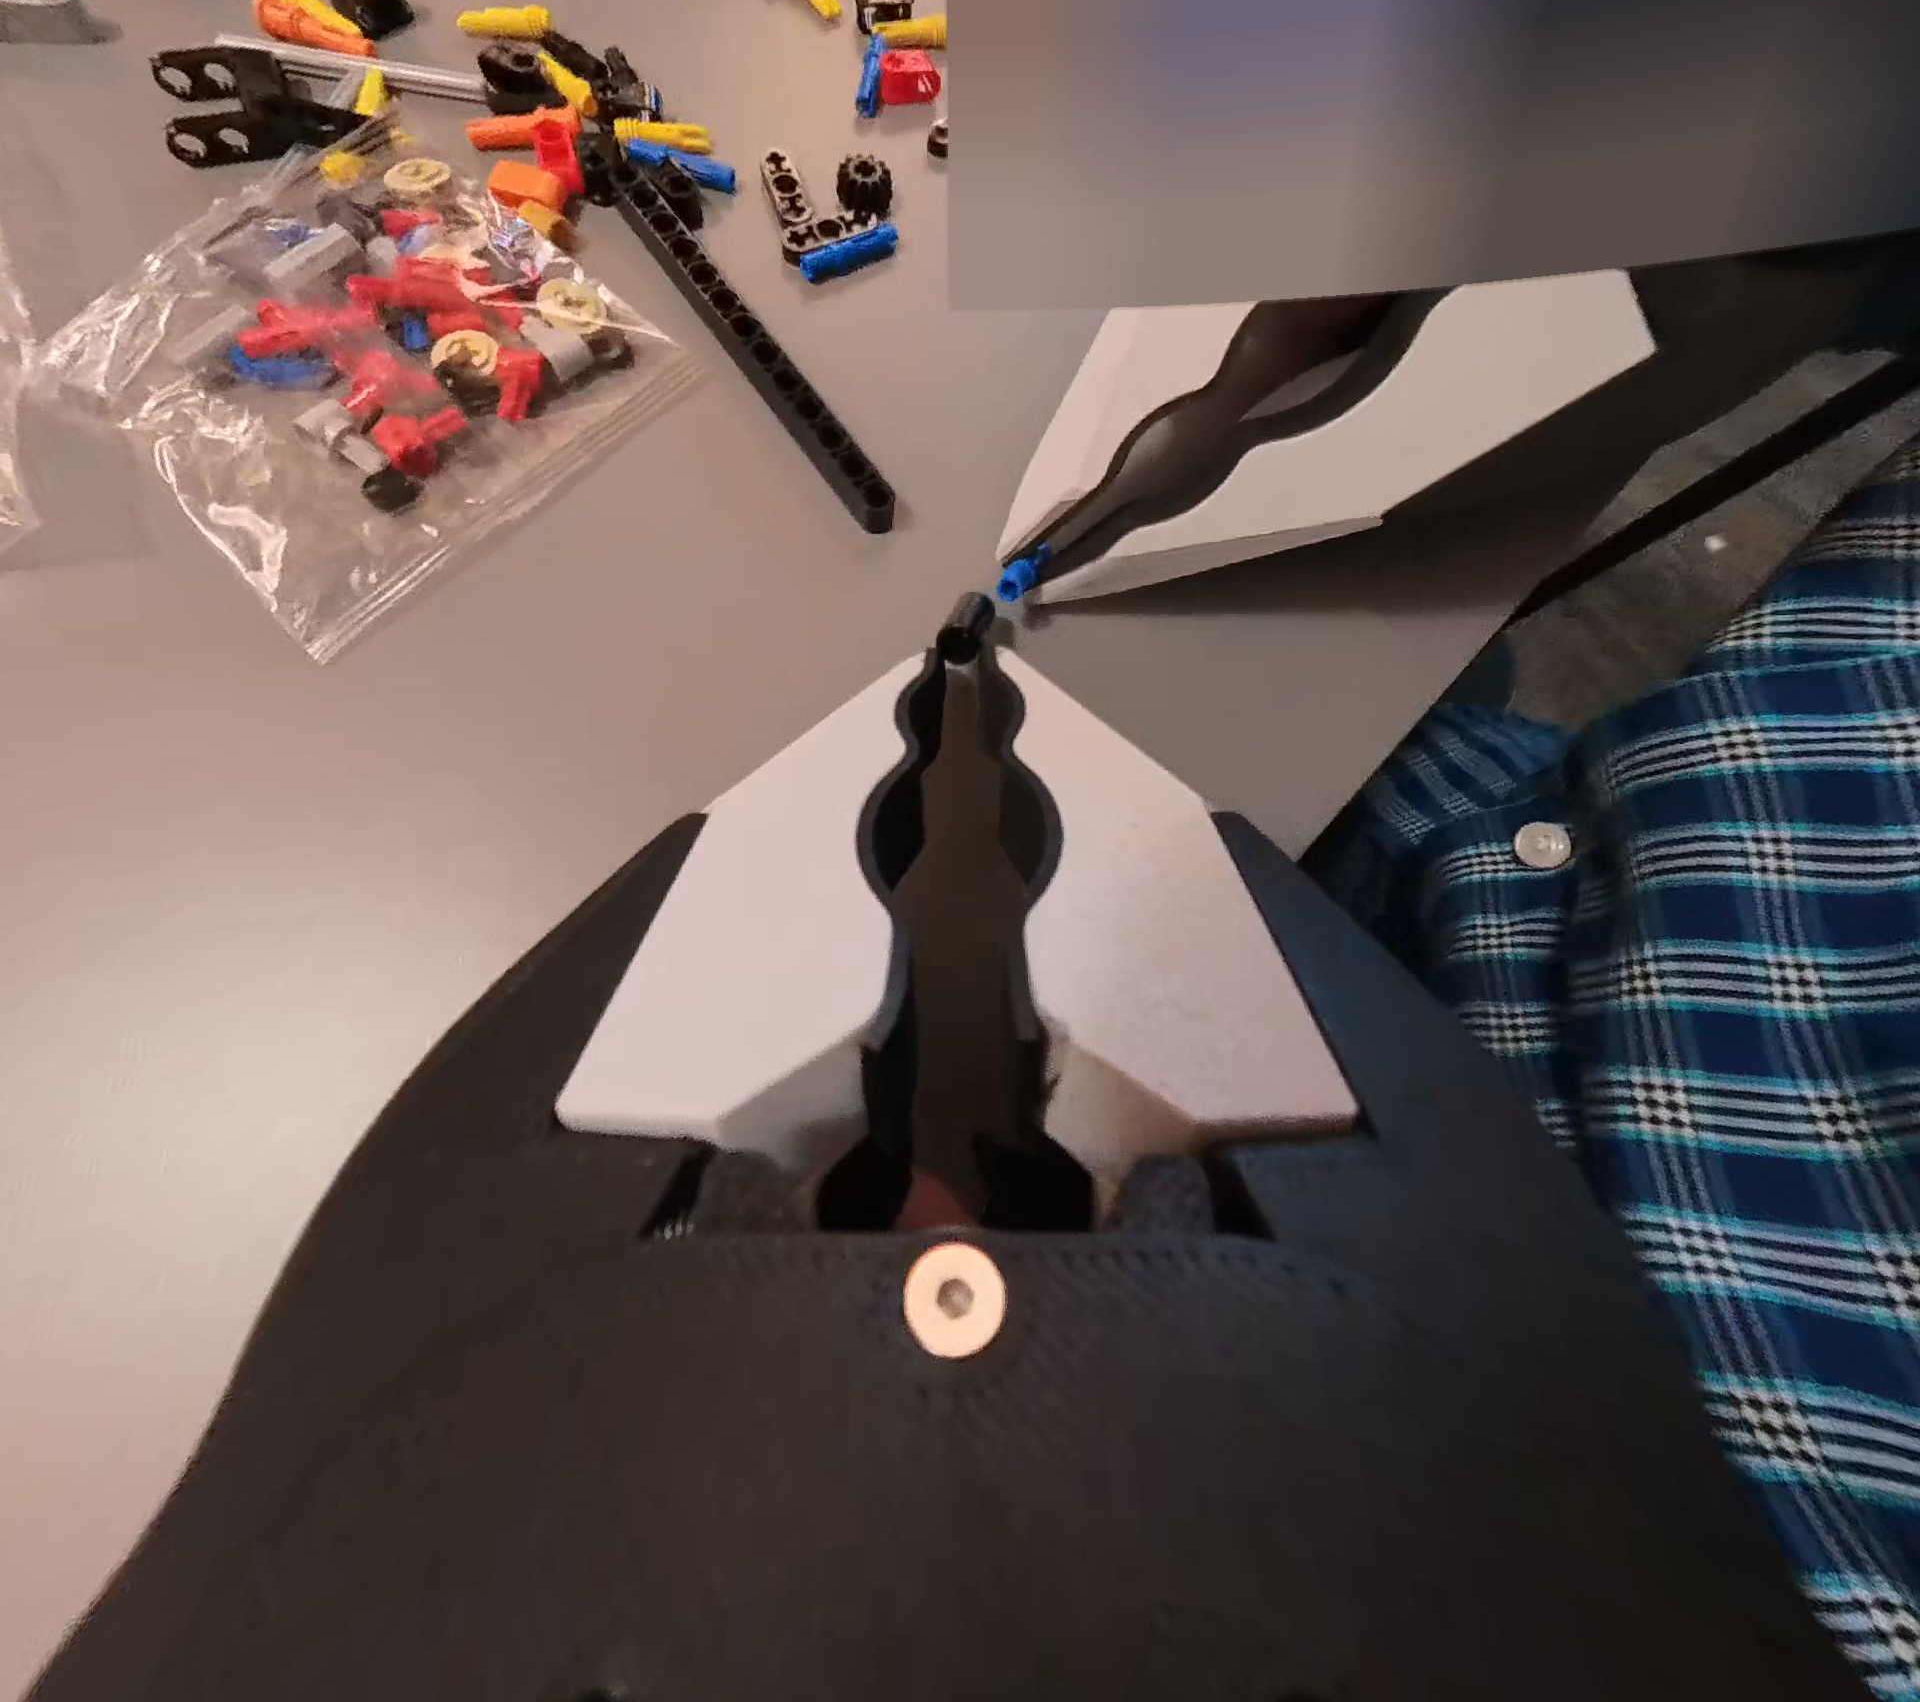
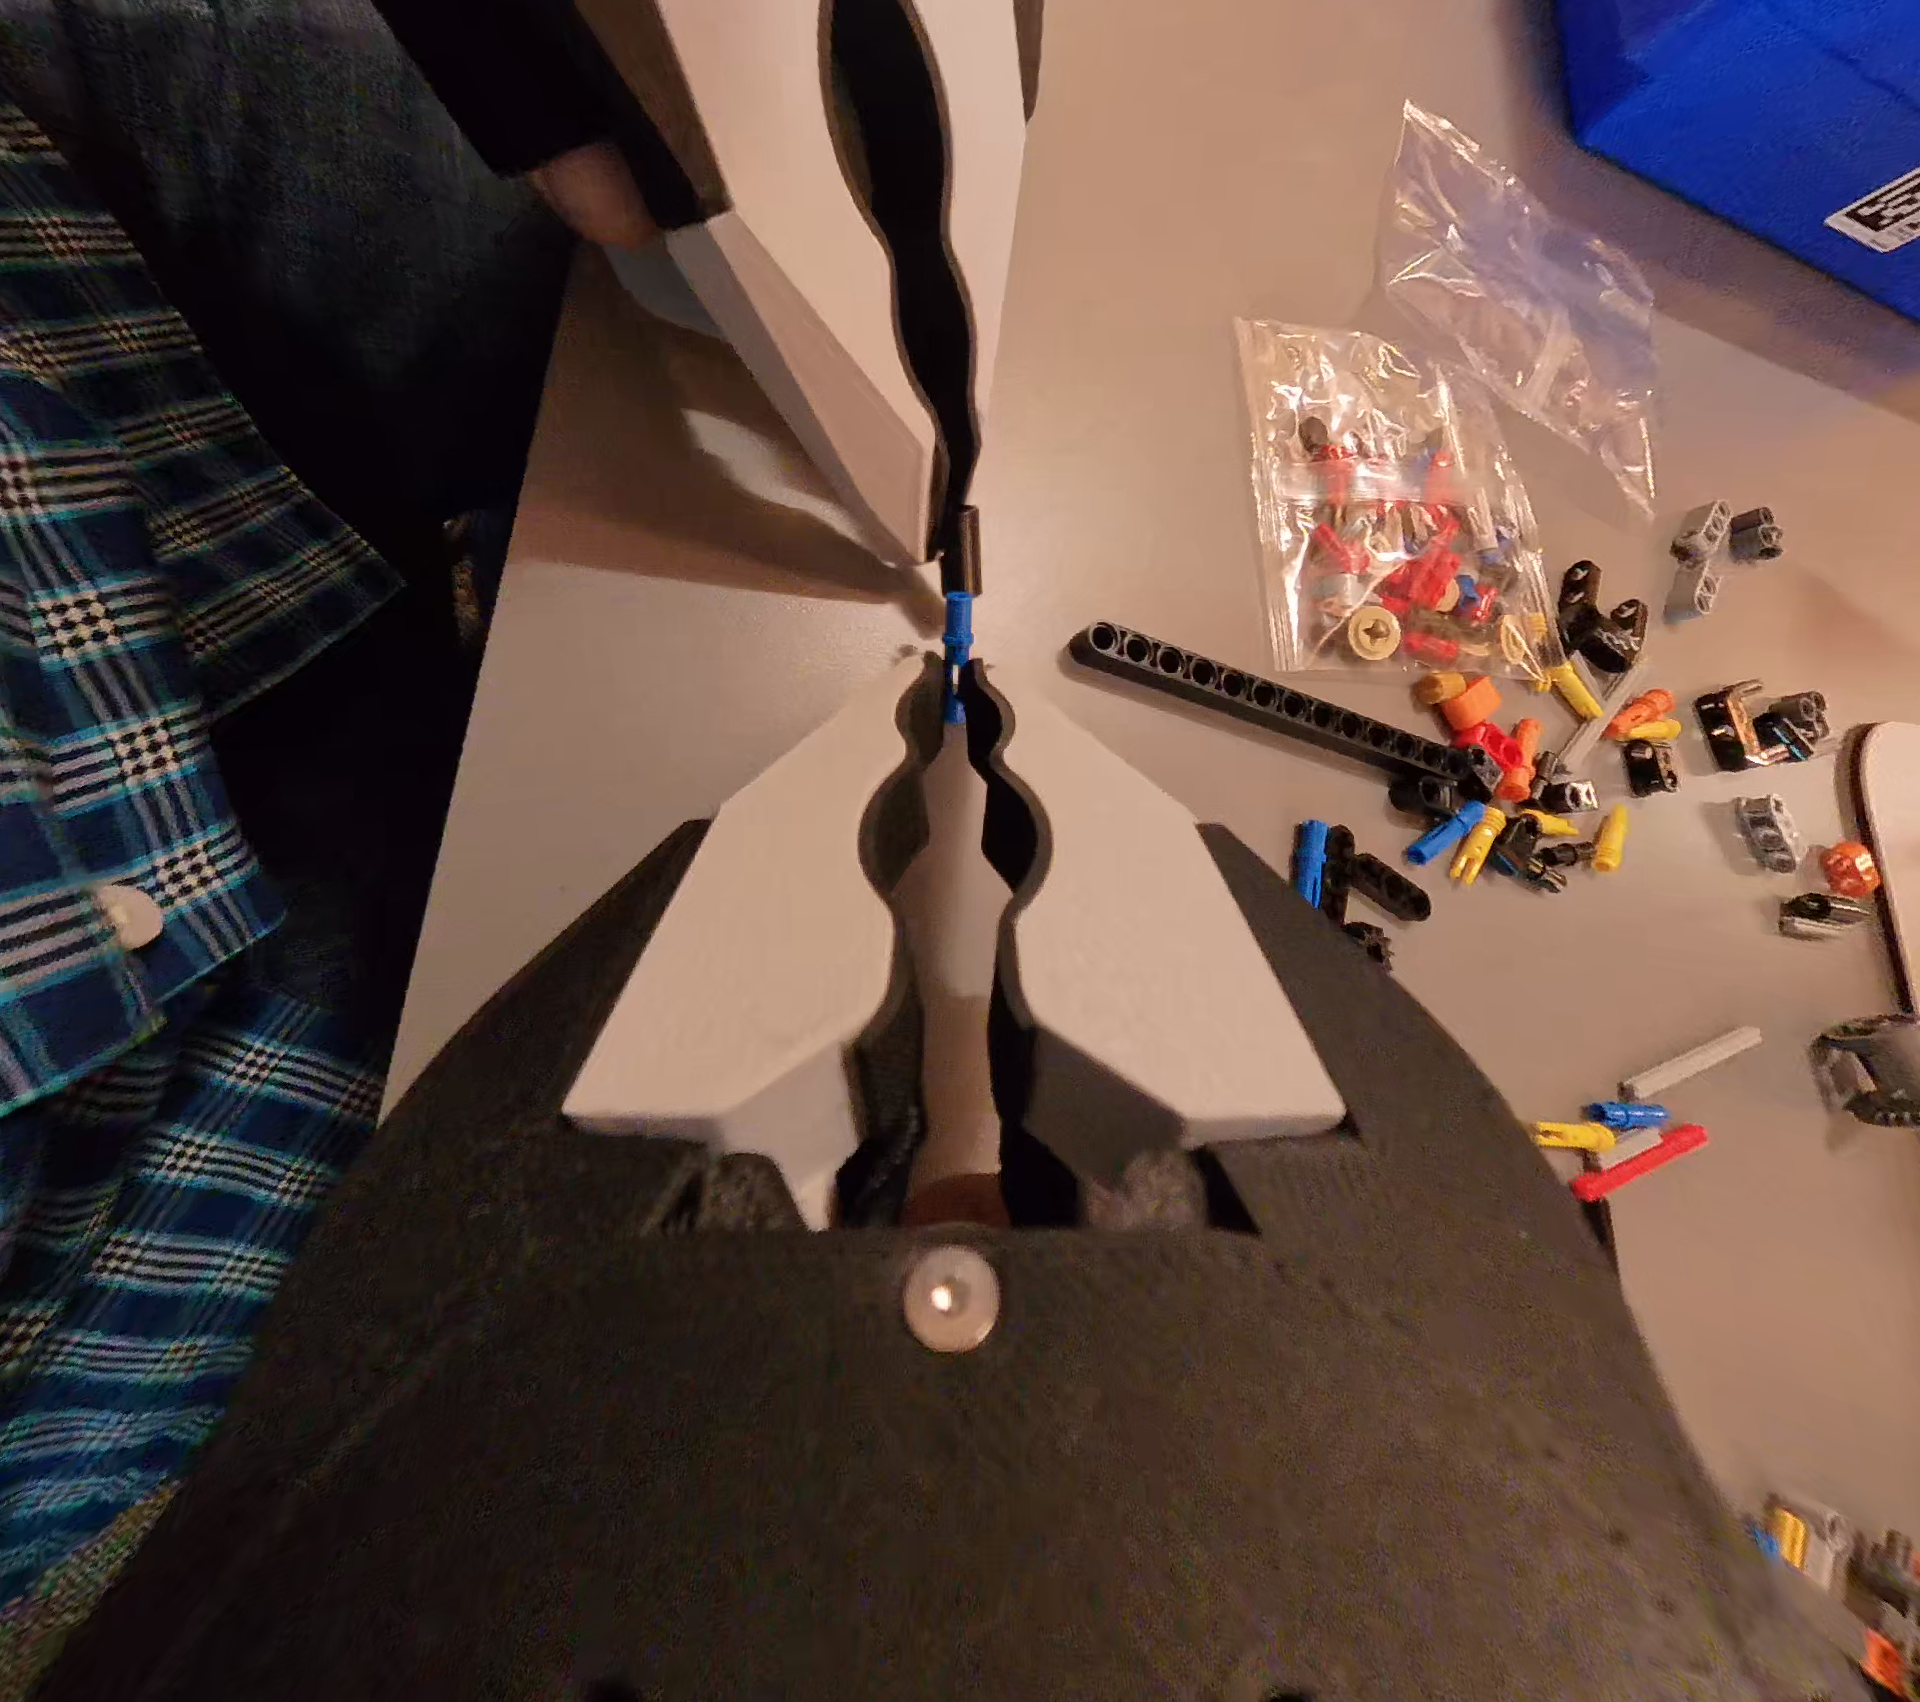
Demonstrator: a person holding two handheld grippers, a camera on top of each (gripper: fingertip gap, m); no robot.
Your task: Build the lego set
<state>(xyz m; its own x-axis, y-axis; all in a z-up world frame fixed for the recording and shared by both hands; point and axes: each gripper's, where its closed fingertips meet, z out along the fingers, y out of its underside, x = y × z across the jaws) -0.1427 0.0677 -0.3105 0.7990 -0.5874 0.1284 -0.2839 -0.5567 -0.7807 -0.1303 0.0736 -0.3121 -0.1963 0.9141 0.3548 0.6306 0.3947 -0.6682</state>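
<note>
My left gripper (image 1: 964,650) is shut on a small black tube piece (image 1: 966,626) and holds it above the table. My right gripper (image 2: 954,688) is shut on a blue pin (image 2: 956,629). The two grippers point tip to tip. In the left wrist view the right gripper (image 1: 1029,574) comes in from the upper right with the blue pin (image 1: 1018,574) close to the tube's end. In the right wrist view the left gripper (image 2: 951,546) comes down from above with the black tube (image 2: 961,546) just above the pin, almost in line with it.
Loose pieces lie on the grey table (image 1: 416,821): a long black beam (image 1: 758,353), a clear bag of parts (image 1: 384,364), several pins and axles. The right wrist view shows an empty bag (image 2: 1517,302) and a blue box (image 2: 1766,42). A person in a plaid shirt (image 1: 1714,977) is close.
</note>
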